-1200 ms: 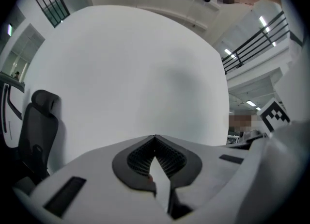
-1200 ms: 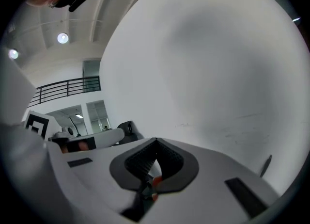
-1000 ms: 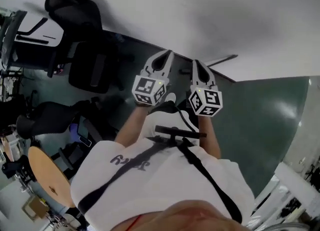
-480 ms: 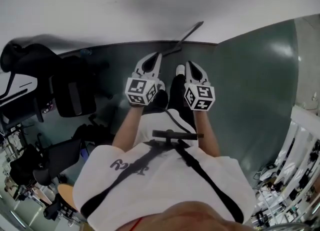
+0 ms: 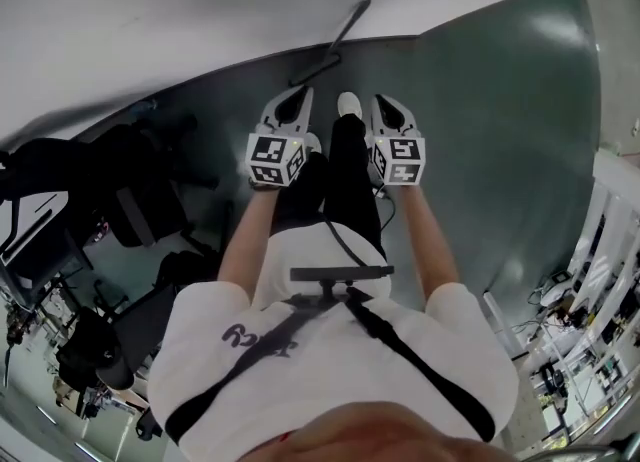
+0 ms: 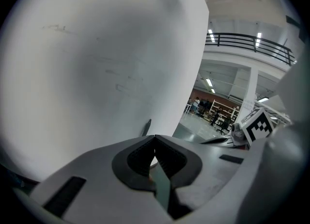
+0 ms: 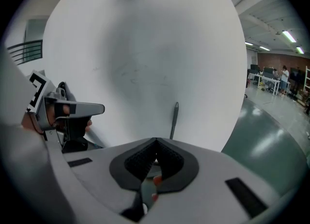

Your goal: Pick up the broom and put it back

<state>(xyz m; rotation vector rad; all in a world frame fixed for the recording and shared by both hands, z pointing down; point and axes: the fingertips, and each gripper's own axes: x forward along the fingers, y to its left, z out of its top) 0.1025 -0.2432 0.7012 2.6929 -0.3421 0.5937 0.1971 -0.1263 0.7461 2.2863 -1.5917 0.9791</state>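
Short of the broom (image 5: 335, 42), left gripper (image 5: 287, 108) & right gripper (image 5: 388, 110), both shut, empty, have dropped closer vs. 1 s ago; approach only, jaws must open.

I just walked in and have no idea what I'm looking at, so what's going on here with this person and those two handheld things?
A person stands facing a white wall, holding the left gripper and the right gripper out in front above the green floor. Both sets of tongs are shut with nothing between them. The broom leans against the wall just ahead, untouched, so the pickup has not started.
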